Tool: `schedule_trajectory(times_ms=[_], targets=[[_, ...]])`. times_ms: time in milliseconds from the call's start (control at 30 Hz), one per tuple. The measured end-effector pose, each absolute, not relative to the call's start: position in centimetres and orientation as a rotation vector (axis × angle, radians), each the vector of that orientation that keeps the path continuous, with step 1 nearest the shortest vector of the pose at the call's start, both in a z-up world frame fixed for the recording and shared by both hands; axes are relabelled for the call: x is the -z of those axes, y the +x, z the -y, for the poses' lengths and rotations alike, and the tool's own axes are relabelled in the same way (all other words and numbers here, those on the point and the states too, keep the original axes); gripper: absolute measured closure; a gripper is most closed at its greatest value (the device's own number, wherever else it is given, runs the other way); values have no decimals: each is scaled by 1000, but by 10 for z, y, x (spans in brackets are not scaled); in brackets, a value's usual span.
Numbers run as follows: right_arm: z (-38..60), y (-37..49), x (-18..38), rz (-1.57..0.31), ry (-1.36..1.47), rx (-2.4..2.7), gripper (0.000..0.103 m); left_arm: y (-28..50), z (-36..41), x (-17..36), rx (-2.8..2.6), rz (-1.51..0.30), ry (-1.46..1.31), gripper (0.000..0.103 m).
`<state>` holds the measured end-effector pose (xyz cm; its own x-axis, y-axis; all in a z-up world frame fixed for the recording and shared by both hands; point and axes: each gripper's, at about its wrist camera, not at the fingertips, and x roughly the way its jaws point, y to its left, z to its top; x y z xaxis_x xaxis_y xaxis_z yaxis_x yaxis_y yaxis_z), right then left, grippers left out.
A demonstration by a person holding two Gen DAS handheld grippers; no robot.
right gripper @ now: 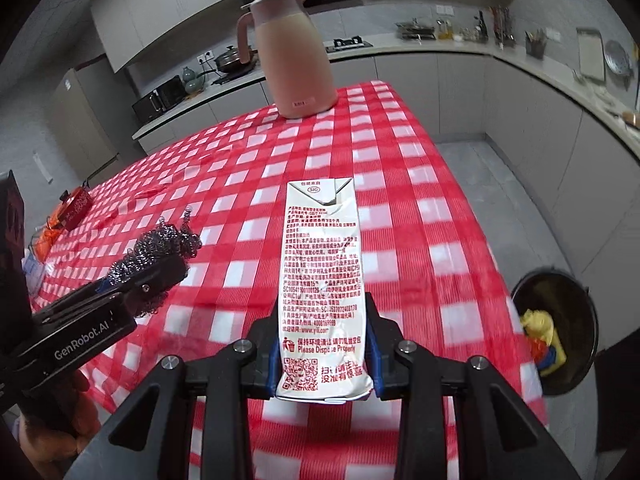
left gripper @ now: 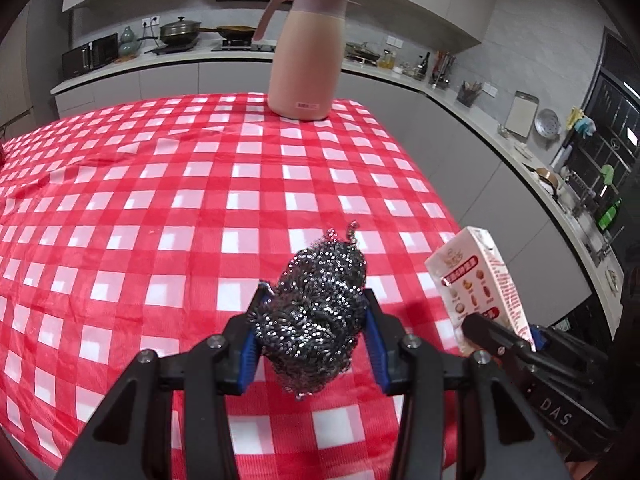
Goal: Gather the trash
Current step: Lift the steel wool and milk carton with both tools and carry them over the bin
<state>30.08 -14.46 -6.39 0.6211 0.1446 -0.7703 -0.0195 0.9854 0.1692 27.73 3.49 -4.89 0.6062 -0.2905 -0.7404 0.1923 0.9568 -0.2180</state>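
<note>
Left wrist view: the left gripper [left gripper: 312, 320] occupies the lower centre of the frame, its two black fingers with blue pads pinching a ball of silver steel-wool scourer [left gripper: 314, 316]. The pads press against both sides of the ball, which is lifted clear of the red-and-white checked tablecloth [left gripper: 160, 200] — a shadow lies on the cloth beneath it. At the right edge of the same frame, the right gripper [left gripper: 496, 340] enters from the lower right, clamped on a white drink carton with red print [left gripper: 476, 280]; the carton stands tilted, its top toward the upper part of the frame.

Right wrist view: the right gripper [right gripper: 323, 344] sits at lower centre, its blue pads pressed on the lower part of the flattened carton [right gripper: 322, 280], printed face toward the camera, top end pointing up the frame. The left gripper [right gripper: 156, 276] appears at the left edge with the scourer [right gripper: 160, 248] between its fingers.

Fixed items:
- A tall pink insulated jug with a handle [left gripper: 306, 52] stands upright on the far part of the cloth, top centre in both views.
- A round dark waste bin [right gripper: 560, 332] stands on the floor at the right edge of the right wrist view, just beside the table edge — yellow and blue items lie inside it.
- A red item [right gripper: 76, 206] lies at the far left of the cloth; what it is cannot be told.
</note>
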Motion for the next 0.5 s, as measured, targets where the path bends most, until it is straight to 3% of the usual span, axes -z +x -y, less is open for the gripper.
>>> schedule_trajectory(times_ms=[500], targets=[[214,263,50,-871,134,-165,67,238,42,32,231,-840,-154,57]])
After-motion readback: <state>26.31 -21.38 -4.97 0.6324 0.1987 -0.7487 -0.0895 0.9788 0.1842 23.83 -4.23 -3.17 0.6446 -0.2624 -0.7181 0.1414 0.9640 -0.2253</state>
